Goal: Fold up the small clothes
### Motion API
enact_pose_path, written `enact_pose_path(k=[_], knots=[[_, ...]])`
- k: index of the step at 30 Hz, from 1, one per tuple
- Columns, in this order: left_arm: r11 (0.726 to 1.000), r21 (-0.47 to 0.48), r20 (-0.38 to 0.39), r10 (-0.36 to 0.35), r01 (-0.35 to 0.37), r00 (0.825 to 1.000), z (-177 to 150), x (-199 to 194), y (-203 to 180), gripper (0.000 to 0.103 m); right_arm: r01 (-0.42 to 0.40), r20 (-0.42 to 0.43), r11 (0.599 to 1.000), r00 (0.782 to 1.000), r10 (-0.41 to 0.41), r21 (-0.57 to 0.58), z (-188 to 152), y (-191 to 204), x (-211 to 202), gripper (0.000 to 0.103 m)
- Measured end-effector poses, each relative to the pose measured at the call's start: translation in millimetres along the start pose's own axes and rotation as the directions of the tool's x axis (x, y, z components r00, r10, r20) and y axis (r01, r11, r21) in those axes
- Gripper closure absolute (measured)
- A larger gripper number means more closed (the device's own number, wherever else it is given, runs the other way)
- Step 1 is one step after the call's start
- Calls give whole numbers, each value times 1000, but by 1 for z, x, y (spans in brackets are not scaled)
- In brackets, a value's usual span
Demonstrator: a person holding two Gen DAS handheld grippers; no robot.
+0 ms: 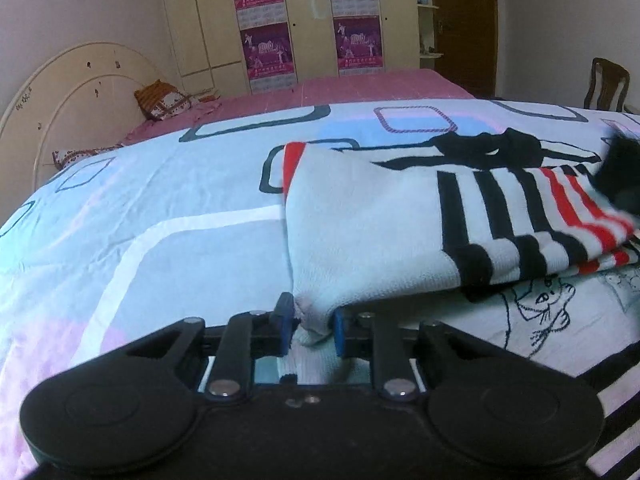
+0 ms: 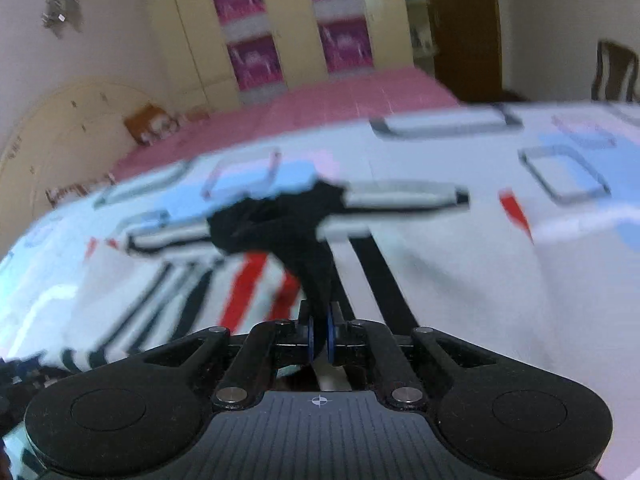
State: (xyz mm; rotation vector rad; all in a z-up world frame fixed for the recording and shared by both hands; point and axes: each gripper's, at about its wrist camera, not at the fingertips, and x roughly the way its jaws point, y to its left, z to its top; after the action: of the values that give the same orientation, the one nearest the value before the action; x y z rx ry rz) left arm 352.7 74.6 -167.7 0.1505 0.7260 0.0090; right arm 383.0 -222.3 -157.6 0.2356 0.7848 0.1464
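A small white garment [image 1: 368,236] with black and red stripes and a black collar lies on the patterned bedspread [image 1: 160,216]. My left gripper [image 1: 311,322] is shut on its near white corner, the cloth bunched between the blue pads. In the right wrist view, which is blurred, the same striped garment [image 2: 168,280] spreads to the left, and my right gripper [image 2: 320,338] is shut on a black strip of it that runs up to the black collar [image 2: 276,224]. The right gripper's dark shape [image 1: 620,184] shows at the right edge of the left wrist view.
A line drawing of a cat [image 1: 548,304] shows on white cloth under the folded garment. Behind the bedspread lie a pink sheet [image 1: 360,88], a pillow [image 1: 160,100] and a round headboard [image 1: 72,92]. A wardrobe [image 1: 304,20] with posters and a chair [image 1: 606,84] stand further back.
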Motion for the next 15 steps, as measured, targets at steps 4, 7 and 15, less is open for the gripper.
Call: enact_pose_path(k=[4,7,15], knots=[[1000,-1,-17,-14,14,1000,0,1,3,83,22,-17,999,1000,-21,47,-8,-16,-1,96],[998,-48,-44,-53,51,998,6,1,11,79,39,10,998,999,-39,39,-6,-20,-11,88],[956,-244,-70,-183,161,981,8,-24,46,36,56,72,996,995,-61,73,1,-42,-34,41]])
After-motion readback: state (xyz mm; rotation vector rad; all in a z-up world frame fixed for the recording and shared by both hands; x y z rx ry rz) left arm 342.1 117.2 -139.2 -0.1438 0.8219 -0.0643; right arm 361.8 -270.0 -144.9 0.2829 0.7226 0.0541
